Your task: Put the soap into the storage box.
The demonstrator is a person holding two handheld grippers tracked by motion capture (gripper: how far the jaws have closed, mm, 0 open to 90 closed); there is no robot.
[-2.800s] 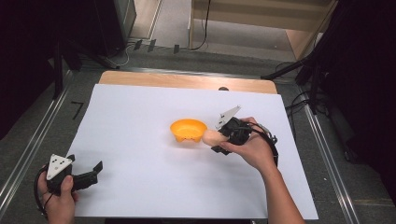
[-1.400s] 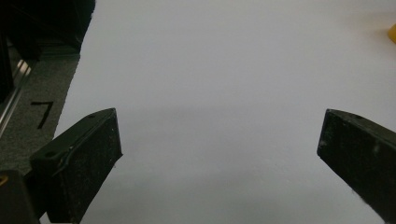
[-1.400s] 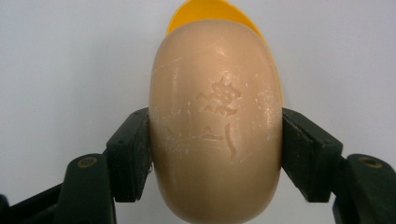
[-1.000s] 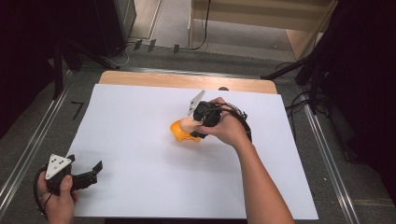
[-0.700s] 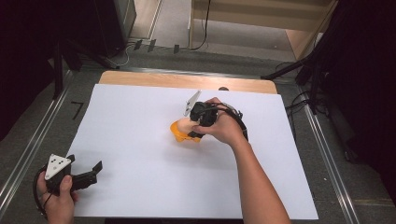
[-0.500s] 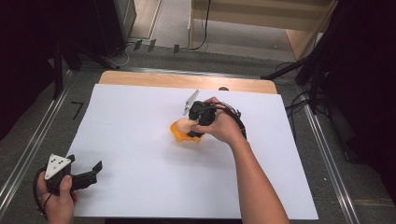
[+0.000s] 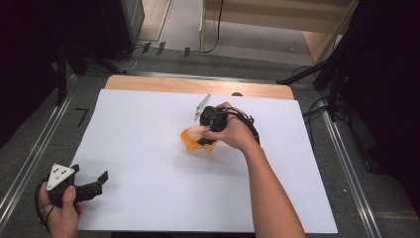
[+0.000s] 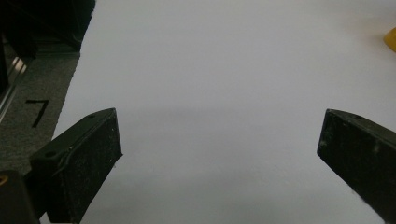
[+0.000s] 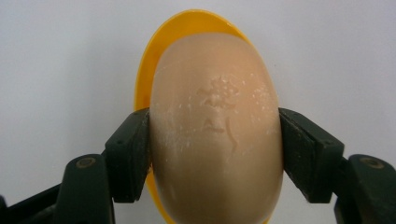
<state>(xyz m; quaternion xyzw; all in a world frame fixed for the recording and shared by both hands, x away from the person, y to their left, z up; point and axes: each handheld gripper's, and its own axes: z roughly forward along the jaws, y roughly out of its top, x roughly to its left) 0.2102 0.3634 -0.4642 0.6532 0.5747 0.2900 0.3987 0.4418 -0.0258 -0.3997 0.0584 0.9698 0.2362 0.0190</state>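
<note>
Soap sits pinched across its width in your right gripper, directly over the yellow dish near the sheet's middle — ready to drop in. Your left gripper waits wide open and empty at the near left corner.

Matt waxy soap, glossy yellow plastic bowl

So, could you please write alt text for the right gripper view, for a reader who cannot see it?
Close-up: the right gripper clamps its two black jaws on the sides of a smooth peach-coloured oval bar of soap with a faint embossed mark. The soap hangs over a shallow yellow plastic dish on a white table cover.
</note>
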